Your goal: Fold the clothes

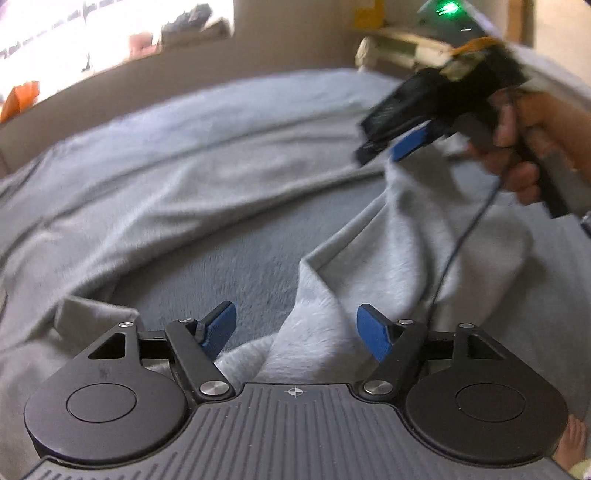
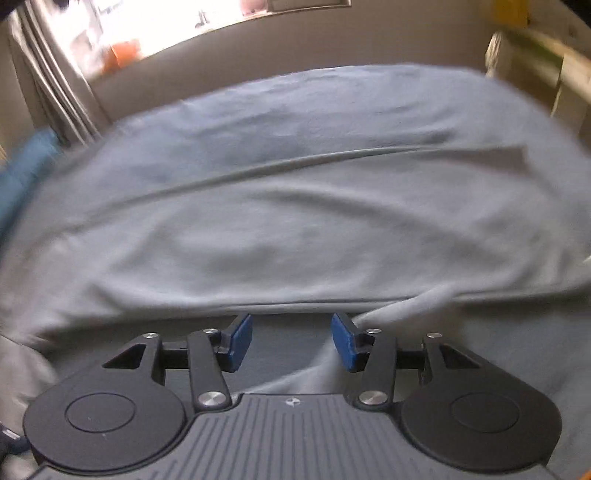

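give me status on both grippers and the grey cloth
Left gripper jaws open, grey cloth loose between. Right gripper jaws open, nothing pinched. Cable dangling over the cloth.

Grey garment (blurred) beyond parted pads

Behind your work you have a bright window, a striped curtain, and a green light.

A large grey fleece blanket lies spread across the bed, one edge folded back over itself. The left gripper sits above a raised fold. The right gripper, in a hand, hangs to its right, farther back, over the blanket edge.
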